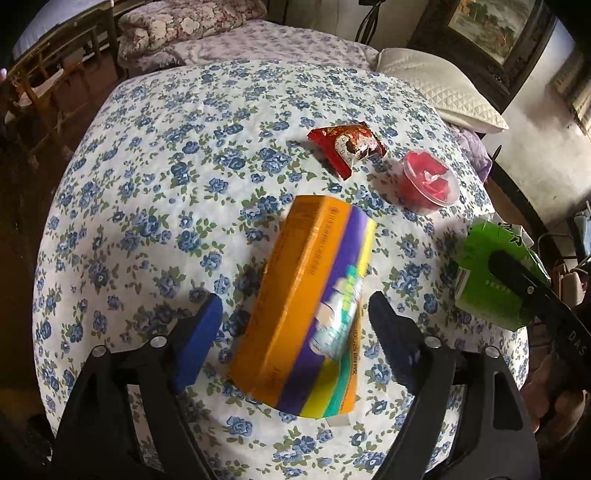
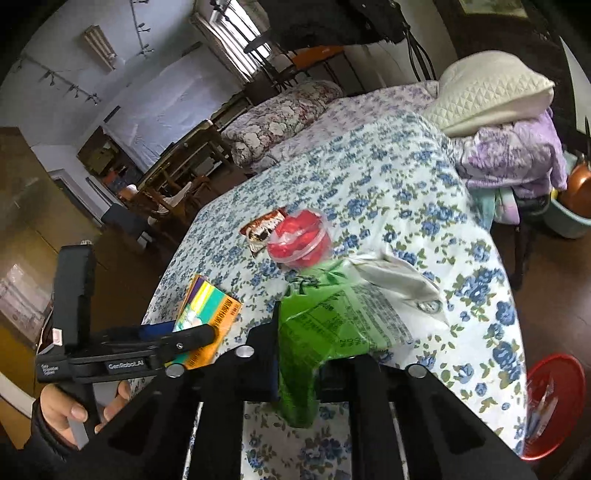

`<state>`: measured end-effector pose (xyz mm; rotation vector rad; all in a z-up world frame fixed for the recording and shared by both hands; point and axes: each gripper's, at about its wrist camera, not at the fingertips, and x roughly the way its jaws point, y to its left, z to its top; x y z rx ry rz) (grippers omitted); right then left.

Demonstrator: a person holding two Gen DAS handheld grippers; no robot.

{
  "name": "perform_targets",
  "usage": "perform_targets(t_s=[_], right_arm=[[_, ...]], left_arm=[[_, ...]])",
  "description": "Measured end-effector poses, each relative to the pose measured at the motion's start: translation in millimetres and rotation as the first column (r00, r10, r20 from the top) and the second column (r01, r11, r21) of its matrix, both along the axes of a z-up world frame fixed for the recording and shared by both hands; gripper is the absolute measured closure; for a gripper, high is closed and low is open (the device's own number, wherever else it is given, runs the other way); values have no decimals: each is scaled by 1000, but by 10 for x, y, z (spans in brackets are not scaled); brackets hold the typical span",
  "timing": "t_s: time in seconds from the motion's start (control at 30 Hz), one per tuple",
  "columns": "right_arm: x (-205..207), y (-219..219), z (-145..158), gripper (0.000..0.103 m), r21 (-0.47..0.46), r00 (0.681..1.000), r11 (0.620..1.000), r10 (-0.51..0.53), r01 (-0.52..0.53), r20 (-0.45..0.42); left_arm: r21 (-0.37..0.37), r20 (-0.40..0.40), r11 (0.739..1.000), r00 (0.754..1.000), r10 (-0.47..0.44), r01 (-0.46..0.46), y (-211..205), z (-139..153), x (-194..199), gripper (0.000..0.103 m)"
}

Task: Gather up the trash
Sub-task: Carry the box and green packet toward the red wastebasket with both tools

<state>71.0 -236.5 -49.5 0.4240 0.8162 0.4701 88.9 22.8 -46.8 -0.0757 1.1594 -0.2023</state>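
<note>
Bedding fills most of both views: a bed (image 1: 155, 155) under a white cover printed with blue flowers, with a quilted cream pillow (image 1: 439, 88) at the upper right of the left wrist frame and a folded floral quilt (image 1: 177, 26) at the top left. On the cover, at the centre of that frame, lies an orange box (image 1: 295, 306) with purple, yellow and green stripes, set lengthwise between the two blue pads of the left gripper (image 1: 295, 332); the pads stand spread wide on either side of it with a gap showing, not pressing it. At the right edge of the same frame the right gripper (image 2: 299, 373) is pressed together on a crumpled green packet (image 2: 325, 321), which the right wrist view shows bunched between its fingers at lower centre, its pale end trailing onto the cover. A red plastic basin (image 2: 554, 402) sits low at the right edge of that view, off the bed. Above the box, a clear cup (image 1: 430, 181) with red contents rests on the cover, and just left of it lies a red snack wrapper (image 1: 347, 147), both apart from the box.
</note>
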Motion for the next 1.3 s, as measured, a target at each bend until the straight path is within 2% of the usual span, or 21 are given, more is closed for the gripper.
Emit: perform_targets(t_s=[0.13,0.27,0.33,0.37,0.4,0.47,0.57,0.6,0.63,0.73,0.77,0.83,0.9,1.13,1.3], right_arm=[[-9,10,19,88,-25,1000,1000,2,-2,1],[-30,11,23,87,-38,1000,999,-4,4,-4],[-51,3,34,83,-36,1000,999,-7,7,-1],[-57,-7,40,77,-37,1000,999,-12,12,0],[-65,-22,45,71,-37,1000,999,-21,21,3],[-78,-43,49,64,-38,999,999,-35,35,4],[-85,-61,48,62,-44,999,998,-45,45,3],[-85,-72,45,62,-47,999,998,-47,47,5],[-84,-74,43,62,-50,999,998,-48,48,6],[-108,-76,60,63,-70,998,995,-65,66,18],[-126,-83,84,67,-85,996,993,-81,84,35],[-142,-84,119,82,-93,996,992,-76,80,50],[-156,-84,140,88,-89,996,993,-70,75,58],[-185,-18,195,88,-129,995,990,-50,61,88],[-228,18,251,88,-233,991,969,-62,88,117]], left_arm=[[-5,-1,1000,1000,-23,23,-33,5,-43,17],[54,15,996,998,-66,65,-140,-33,-47,17],[83,30,994,997,-78,75,-177,-49,-45,17],[94,34,992,996,-83,80,-194,-58,-41,17],[113,40,989,995,-95,90,-218,-68,-42,18],[155,50,982,992,-115,106,-267,-88,-41,20],[167,69,977,986,-149,136,-321,-74,-53,35],[168,71,976,986,-152,138,-330,-61,-62,43],[169,68,976,986,-152,139,-334,-54,-64,46],[152,61,979,987,-146,135,-350,-32,-89,48],[146,63,980,987,-147,136,-345,-19,-110,48],[144,78,979,985,-154,141,-377,13,-138,48],[143,88,980,984,-155,141,-375,47,-194,48],[128,94,979,981,-171,158,-510,90,-265,48],[102,104,984,982,-158,147,-591,151,-289,48]])
